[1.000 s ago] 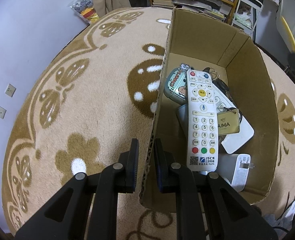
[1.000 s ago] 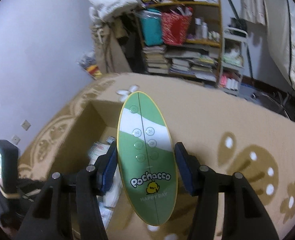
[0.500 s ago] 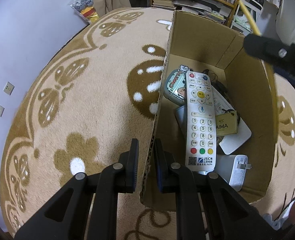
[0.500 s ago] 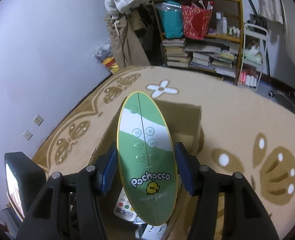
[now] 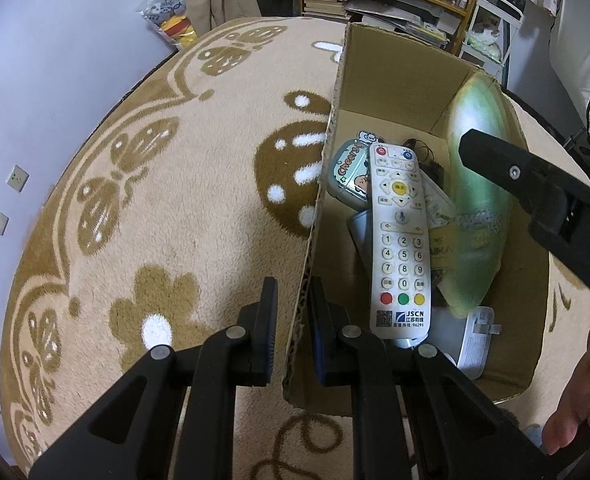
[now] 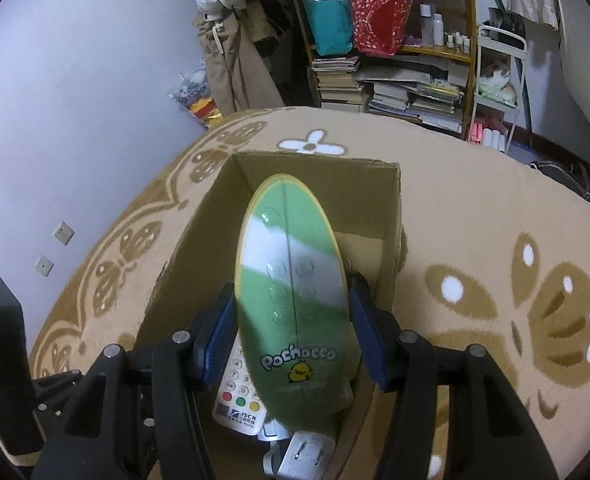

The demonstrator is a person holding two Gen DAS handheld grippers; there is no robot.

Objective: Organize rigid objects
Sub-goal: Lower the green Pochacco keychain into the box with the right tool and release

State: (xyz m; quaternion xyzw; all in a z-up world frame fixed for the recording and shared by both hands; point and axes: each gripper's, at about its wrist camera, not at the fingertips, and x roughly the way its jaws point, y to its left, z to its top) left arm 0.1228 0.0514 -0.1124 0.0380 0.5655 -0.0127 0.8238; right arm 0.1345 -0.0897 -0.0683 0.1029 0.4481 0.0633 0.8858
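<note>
An open cardboard box stands on the carpet. My left gripper is shut on the box's left wall. Inside lie a white remote control, a green cartoon case and a white charger. My right gripper is shut on a green oval Pochacco board and holds it inside the box above the remote. In the left wrist view the board is blurred, at the box's right side.
A beige carpet with brown flower patterns lies around the box. A lilac wall stands at left. A cluttered bookshelf and a white rack stand behind the box.
My right gripper has moved forward and down, carrying the green board from above the box's edge into the box. My left gripper has kept its hold on the box wall.
</note>
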